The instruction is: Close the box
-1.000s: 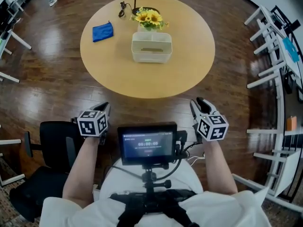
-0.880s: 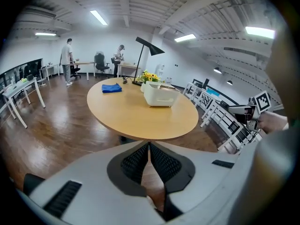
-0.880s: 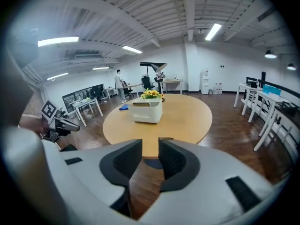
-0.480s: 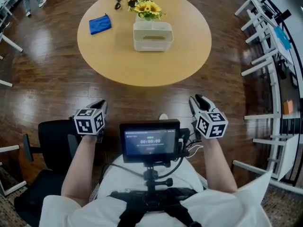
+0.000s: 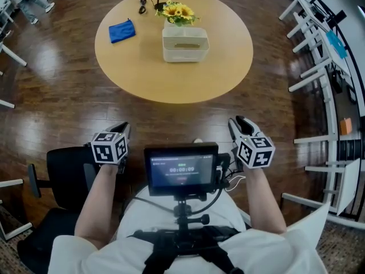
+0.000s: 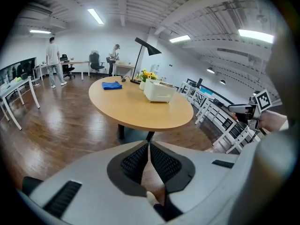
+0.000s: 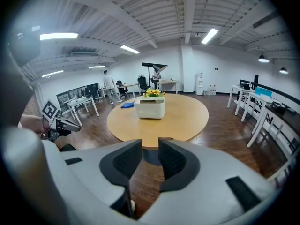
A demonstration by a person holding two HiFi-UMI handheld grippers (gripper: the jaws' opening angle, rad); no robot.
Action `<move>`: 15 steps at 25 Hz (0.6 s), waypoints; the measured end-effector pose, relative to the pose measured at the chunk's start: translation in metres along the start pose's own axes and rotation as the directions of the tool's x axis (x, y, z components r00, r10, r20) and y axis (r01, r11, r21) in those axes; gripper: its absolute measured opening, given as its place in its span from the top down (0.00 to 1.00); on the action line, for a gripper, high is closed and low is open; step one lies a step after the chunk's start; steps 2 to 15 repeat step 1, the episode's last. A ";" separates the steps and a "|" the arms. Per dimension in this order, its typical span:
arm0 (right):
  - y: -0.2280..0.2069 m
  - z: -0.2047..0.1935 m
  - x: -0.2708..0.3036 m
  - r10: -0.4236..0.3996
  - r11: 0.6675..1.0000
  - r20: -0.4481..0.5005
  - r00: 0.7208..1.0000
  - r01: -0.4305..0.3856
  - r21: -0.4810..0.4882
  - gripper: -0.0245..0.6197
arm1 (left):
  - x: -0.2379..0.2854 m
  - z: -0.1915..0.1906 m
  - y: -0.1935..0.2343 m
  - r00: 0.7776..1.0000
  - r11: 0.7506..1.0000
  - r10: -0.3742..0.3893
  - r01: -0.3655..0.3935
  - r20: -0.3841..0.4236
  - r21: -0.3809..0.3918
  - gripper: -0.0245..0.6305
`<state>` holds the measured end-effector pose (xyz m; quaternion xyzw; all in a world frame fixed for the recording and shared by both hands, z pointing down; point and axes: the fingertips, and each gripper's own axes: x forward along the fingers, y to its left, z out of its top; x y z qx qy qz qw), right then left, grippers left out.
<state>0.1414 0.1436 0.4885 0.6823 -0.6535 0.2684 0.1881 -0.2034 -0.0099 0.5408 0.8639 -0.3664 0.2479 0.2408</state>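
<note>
A white box (image 5: 185,43) with a slot-like opening in its top stands at the far side of a round wooden table (image 5: 171,81); it also shows in the left gripper view (image 6: 159,91) and the right gripper view (image 7: 150,107). Both grippers are held low over the floor, well short of the table. My left gripper (image 5: 124,129) has its jaws pressed together, with nothing in them (image 6: 149,146). My right gripper (image 5: 239,124) keeps a narrow gap between its pads and is empty (image 7: 150,146).
Sunflowers (image 5: 177,11) stand just behind the box, a blue cloth (image 5: 122,31) lies to its left, and a lamp base with cable (image 5: 155,4) is at the far edge. A black chair (image 5: 57,176) is at my left, white desks (image 5: 319,50) at the right. People (image 6: 53,62) stand far off.
The table and box have shifted slightly up and right in the head view. Both grippers stay in about the same low place; their jaws look unchanged.
</note>
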 end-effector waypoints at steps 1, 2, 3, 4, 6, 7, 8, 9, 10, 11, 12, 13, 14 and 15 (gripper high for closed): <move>0.004 -0.001 -0.003 -0.002 1.000 0.000 1.000 0.002 0.000 0.78 | -0.004 -0.002 0.001 1.000 1.000 -0.002 0.002 0.000 0.001 0.94; 0.004 -0.001 -0.003 -0.002 1.000 0.000 1.000 0.002 0.000 0.78 | -0.004 -0.002 0.001 1.000 1.000 -0.002 0.002 0.000 0.001 0.94; 0.004 -0.001 -0.003 -0.002 1.000 0.000 1.000 0.002 0.000 0.78 | -0.004 -0.002 0.001 1.000 1.000 -0.002 0.002 0.000 0.001 0.94; 0.004 -0.001 -0.003 -0.002 1.000 0.000 1.000 0.002 0.000 0.78 | -0.004 -0.002 0.001 1.000 1.000 -0.002 0.002 0.000 0.001 0.94; 0.004 -0.001 -0.003 -0.002 1.000 0.000 1.000 0.002 0.000 0.78 | -0.004 -0.002 0.001 1.000 1.000 -0.002 0.002 0.000 0.001 0.94; 0.004 -0.001 -0.003 -0.002 1.000 0.000 1.000 0.002 0.000 0.78 | -0.004 -0.002 0.001 1.000 1.000 -0.002 0.002 0.000 0.001 0.94; 0.004 -0.001 -0.003 -0.002 1.000 0.000 1.000 0.002 0.000 0.78 | -0.004 -0.002 0.001 1.000 1.000 -0.002 0.002 0.000 0.001 0.94; 0.004 -0.001 -0.003 -0.002 1.000 0.000 1.000 0.002 0.000 0.78 | -0.004 -0.002 0.001 1.000 1.000 -0.002 0.002 0.000 0.001 0.94; 0.004 -0.001 -0.003 -0.002 1.000 0.000 1.000 0.002 0.000 0.78 | -0.004 -0.002 0.001 1.000 1.000 -0.002 0.002 0.000 0.001 0.94; 0.004 -0.001 -0.003 -0.002 1.000 0.000 1.000 0.002 0.000 0.78 | -0.004 -0.002 0.001 1.000 1.000 -0.002 0.002 0.000 0.001 0.94; 0.004 -0.001 -0.003 -0.002 1.000 0.000 1.000 0.002 0.000 0.78 | -0.004 -0.002 0.001 1.000 1.000 -0.002 0.002 0.000 0.001 0.94; 0.004 -0.001 -0.003 -0.002 1.000 0.000 1.000 0.002 0.000 0.78 | -0.004 -0.002 0.001 1.000 1.000 -0.002 0.002 0.000 0.001 0.94; 0.004 -0.001 -0.003 -0.002 1.000 0.000 1.000 0.002 0.000 0.78 | -0.004 -0.002 0.001 1.000 1.000 -0.002 0.002 0.000 0.001 0.94; 0.004 -0.001 -0.003 -0.002 1.000 0.000 1.000 0.002 0.000 0.78 | -0.004 -0.002 0.001 1.000 1.000 -0.002 0.002 0.000 0.001 0.94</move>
